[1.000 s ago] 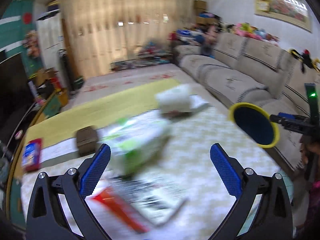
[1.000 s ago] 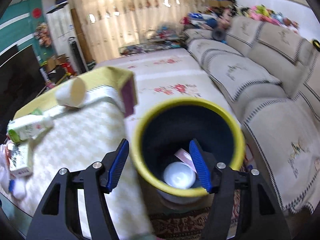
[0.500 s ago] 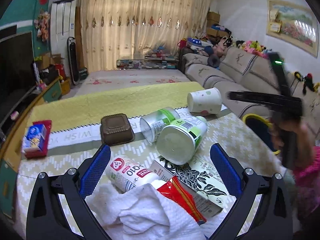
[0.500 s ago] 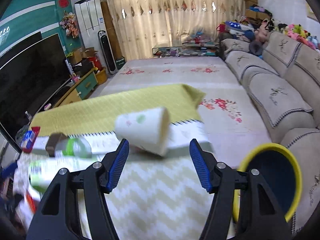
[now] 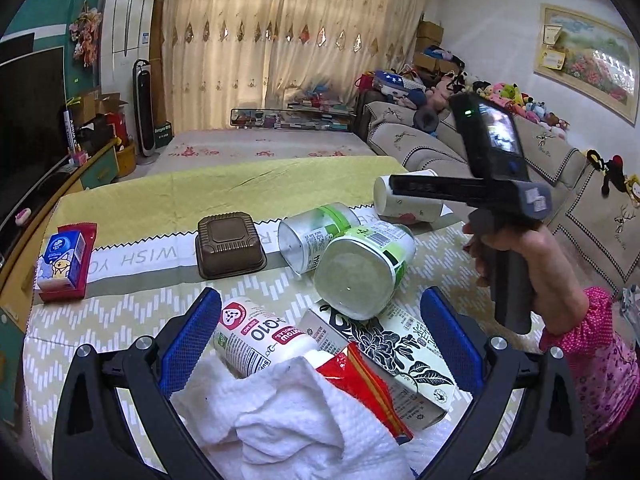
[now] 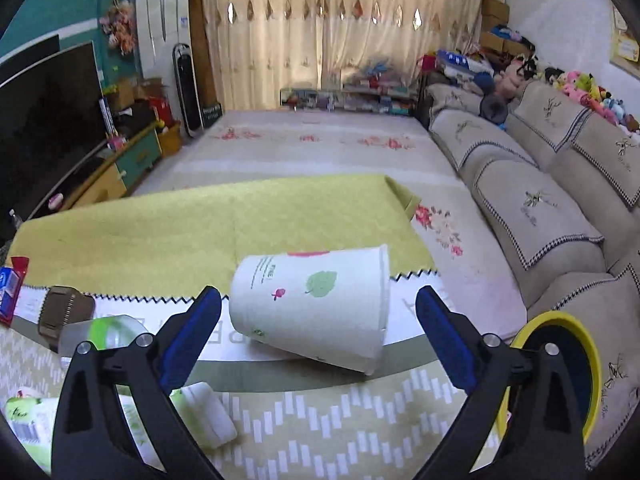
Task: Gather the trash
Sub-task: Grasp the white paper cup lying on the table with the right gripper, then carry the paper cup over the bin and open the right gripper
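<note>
Now right gripper (image 6: 318, 336) opening wide, tipped paper cup (image 6: 312, 308) between jaws, untouched

Home living room: sofa (image 6: 532, 204), television (image 6: 44, 120)

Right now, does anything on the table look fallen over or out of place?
Yes. The paper cup lies on its side near the table's far edge, and two green-labelled containers are tipped over beside the brown tray. A crumpled white cloth covers part of the red wrapper.
</note>
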`<state>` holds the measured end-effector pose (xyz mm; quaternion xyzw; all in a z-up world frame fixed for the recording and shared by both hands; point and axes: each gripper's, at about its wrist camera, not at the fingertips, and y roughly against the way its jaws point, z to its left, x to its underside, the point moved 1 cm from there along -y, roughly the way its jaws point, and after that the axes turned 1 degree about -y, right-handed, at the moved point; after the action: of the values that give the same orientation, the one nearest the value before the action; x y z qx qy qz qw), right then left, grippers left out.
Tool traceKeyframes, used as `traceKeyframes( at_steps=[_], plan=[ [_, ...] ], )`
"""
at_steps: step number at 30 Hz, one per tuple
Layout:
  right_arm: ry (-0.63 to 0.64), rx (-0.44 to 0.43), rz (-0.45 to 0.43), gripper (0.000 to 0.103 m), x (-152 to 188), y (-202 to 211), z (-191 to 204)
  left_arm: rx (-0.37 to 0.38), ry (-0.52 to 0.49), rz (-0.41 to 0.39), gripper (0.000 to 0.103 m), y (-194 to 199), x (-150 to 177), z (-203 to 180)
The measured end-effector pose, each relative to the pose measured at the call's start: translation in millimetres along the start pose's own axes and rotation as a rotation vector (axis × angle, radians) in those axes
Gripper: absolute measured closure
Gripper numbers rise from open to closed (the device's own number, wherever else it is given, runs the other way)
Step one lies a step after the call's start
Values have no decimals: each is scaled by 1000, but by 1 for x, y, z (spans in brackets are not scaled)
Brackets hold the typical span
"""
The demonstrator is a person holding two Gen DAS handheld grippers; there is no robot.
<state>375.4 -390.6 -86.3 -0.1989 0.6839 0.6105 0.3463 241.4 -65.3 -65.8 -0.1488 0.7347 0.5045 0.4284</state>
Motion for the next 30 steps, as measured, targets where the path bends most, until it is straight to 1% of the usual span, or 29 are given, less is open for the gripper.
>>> traceKeyframes(
  at_steps=[6,8,9,10,11,12,14,19,22,25,26,30],
  plan=[
    [4,16,19,8,0,-17,8,1,7,-3,5,0,2,2],
    [5,55,19,8,2,-22,11,-2,1,-2,5,-1,2,0],
    [1,59,16,8,5,-24,10,-4,-2,-2,5,0,2,0],
    [-8,56,13,22,5,-26,9,-6,-5,-1,5,-1,2,0],
    [-16,43,16,24,5,-27,8,-6,-7,1,5,-1,3,-1],
    [-29,27,21,25,6,-27,5,-6,-8,2,5,-2,3,-2],
    [-29,26,9,25,6,-23,2,-7,-13,3,5,-2,4,-3],
    [-55,-8,-19,25,6,-4,-9,-28,-37,-5,5,-3,6,-7],
    [-48,-35,-46,25,6,18,-15,-19,-43,-9,5,-2,6,-10],
    [-30,-39,-73,25,10,39,-25,-11,-49,-10,5,-1,7,-12],
    [-34,-37,-77,25,12,46,-32,-11,-50,-9,5,-2,7,-12],
    [-102,-4,-91,25,26,68,-79,-2,-53,-10,5,-2,8,-14]
  ],
)
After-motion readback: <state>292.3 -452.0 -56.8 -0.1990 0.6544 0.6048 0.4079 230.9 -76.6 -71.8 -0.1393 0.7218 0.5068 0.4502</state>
